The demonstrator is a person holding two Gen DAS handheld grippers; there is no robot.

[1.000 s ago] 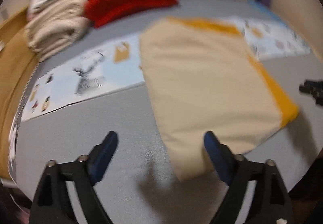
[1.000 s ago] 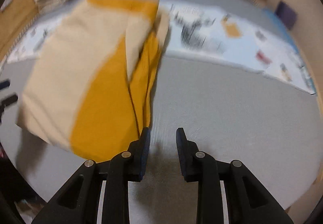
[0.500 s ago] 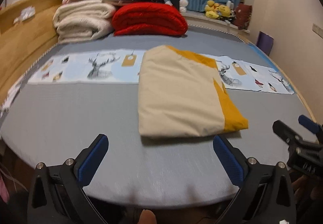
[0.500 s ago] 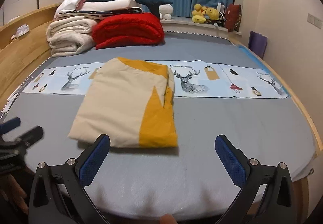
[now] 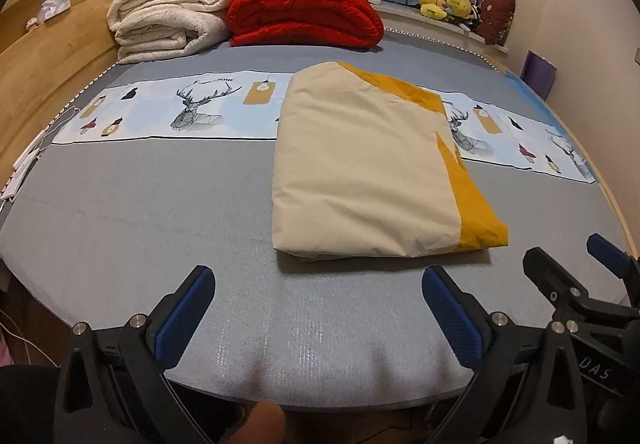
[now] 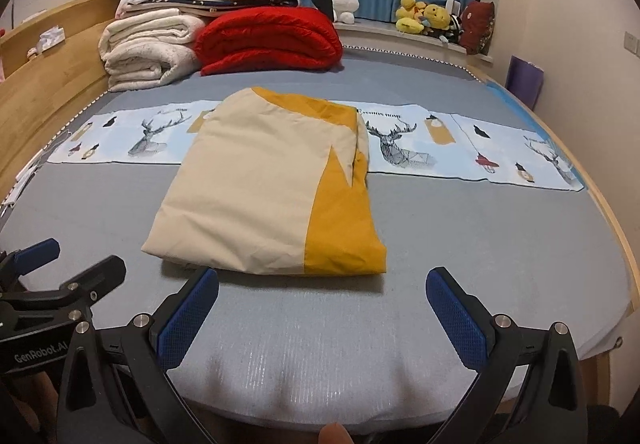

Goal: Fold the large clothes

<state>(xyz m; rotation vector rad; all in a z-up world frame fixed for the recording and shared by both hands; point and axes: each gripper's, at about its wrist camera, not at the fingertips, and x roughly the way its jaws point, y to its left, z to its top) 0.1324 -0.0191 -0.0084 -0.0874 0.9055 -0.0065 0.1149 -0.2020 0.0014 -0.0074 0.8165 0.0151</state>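
Note:
A cream and mustard-yellow cloth (image 5: 372, 172) (image 6: 272, 192) lies folded into a flat rectangle on the grey bed (image 5: 140, 212) (image 6: 500, 236). My left gripper (image 5: 320, 284) hangs wide open over the bed's near edge, just short of the cloth, with nothing between its blue pads. My right gripper (image 6: 322, 284) is open just as wide and empty, in front of the cloth's yellow near corner. In the left wrist view the right gripper (image 5: 576, 264) shows at the right edge. In the right wrist view the left gripper (image 6: 76, 260) shows at the left edge.
A patterned strip with deer prints (image 5: 192, 112) (image 6: 460, 148) runs across the bed under the cloth. Folded white blankets (image 5: 168, 20) and a red quilt (image 5: 304, 12) are stacked at the head. A wooden bed frame (image 5: 48, 56) runs along the left. Plush toys (image 6: 424, 18) sit by the blue curtain.
Both grippers have drawn back from the cloth to the bed's near edge and risen. The right gripper went from nearly shut to wide open. The cloth now lies flat and still.

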